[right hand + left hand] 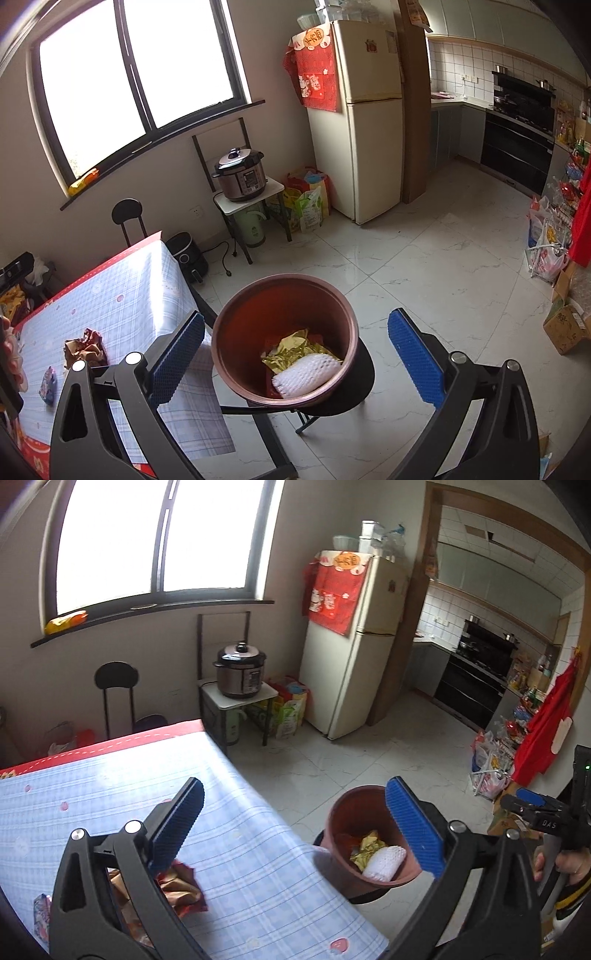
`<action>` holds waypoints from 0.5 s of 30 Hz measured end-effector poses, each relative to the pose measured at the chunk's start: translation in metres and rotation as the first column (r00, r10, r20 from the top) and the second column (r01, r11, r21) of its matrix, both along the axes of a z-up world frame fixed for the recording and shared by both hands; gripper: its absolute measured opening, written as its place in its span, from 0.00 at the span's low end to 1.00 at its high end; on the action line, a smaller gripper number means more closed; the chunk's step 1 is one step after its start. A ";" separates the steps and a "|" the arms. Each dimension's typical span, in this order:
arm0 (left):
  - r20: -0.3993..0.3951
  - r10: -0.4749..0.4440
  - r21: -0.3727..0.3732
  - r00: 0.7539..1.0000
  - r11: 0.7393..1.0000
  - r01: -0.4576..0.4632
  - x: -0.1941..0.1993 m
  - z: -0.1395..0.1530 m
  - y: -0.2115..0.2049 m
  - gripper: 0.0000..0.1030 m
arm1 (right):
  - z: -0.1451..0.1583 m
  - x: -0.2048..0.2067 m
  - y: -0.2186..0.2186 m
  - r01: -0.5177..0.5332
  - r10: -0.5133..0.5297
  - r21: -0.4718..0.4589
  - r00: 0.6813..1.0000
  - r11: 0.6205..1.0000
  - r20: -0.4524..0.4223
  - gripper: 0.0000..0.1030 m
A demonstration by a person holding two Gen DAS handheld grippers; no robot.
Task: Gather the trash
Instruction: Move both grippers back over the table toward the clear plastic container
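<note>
A brown round bin stands on a black stool beside the table; it holds a gold wrapper and white foam netting. It also shows in the left wrist view. My right gripper is open and empty, above the bin. My left gripper is open and empty, above the table's right edge. A crumpled red-gold wrapper lies on the checked tablecloth under the left finger; it shows in the right wrist view. A small colourful packet lies near it.
A black chair stands behind the table. A pressure cooker sits on a small stand by the wall. A fridge stands at the kitchen doorway. Bags and boxes line the right wall. An air fryer sits on the floor.
</note>
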State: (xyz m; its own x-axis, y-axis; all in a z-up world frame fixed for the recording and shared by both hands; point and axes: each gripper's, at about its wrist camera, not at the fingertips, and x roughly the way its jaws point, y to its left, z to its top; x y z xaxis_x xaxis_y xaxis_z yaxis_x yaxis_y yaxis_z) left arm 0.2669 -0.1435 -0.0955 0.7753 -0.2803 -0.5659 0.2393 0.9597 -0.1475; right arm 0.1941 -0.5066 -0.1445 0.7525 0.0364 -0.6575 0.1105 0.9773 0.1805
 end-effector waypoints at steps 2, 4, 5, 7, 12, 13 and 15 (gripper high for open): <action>-0.002 0.069 0.007 0.998 0.998 -0.069 -0.010 0.001 0.037 0.94 | 0.004 0.005 0.016 -0.032 0.032 0.000 0.999 0.999 0.003 0.95; -0.007 0.146 0.009 0.989 0.989 -0.146 -0.025 0.001 0.075 0.94 | 0.007 0.007 0.034 -0.067 0.067 -0.001 0.998 0.998 0.007 0.95; -0.011 0.189 0.009 0.982 0.982 -0.189 -0.033 0.000 0.095 0.94 | 0.008 0.009 0.043 -0.083 0.083 -0.003 0.996 0.997 0.008 0.95; -0.020 0.278 0.008 0.960 0.961 -0.278 -0.051 -0.002 0.137 0.94 | 0.011 0.014 0.063 -0.116 0.116 -0.005 0.993 0.993 0.006 0.95; -0.051 0.484 -0.003 0.874 0.875 -0.485 -0.106 -0.011 0.232 0.94 | 0.016 0.023 0.113 -0.199 0.199 -0.012 0.980 0.980 -0.006 0.95; -0.060 0.520 -0.007 0.852 0.853 -0.521 -0.117 -0.014 0.249 0.94 | 0.016 0.025 0.124 -0.216 0.216 -0.016 0.976 0.976 -0.009 0.95; -0.082 0.582 -0.018 0.809 0.811 -0.585 -0.138 -0.019 0.279 0.94 | 0.017 0.028 0.147 -0.250 0.250 -0.022 0.968 0.968 -0.016 0.95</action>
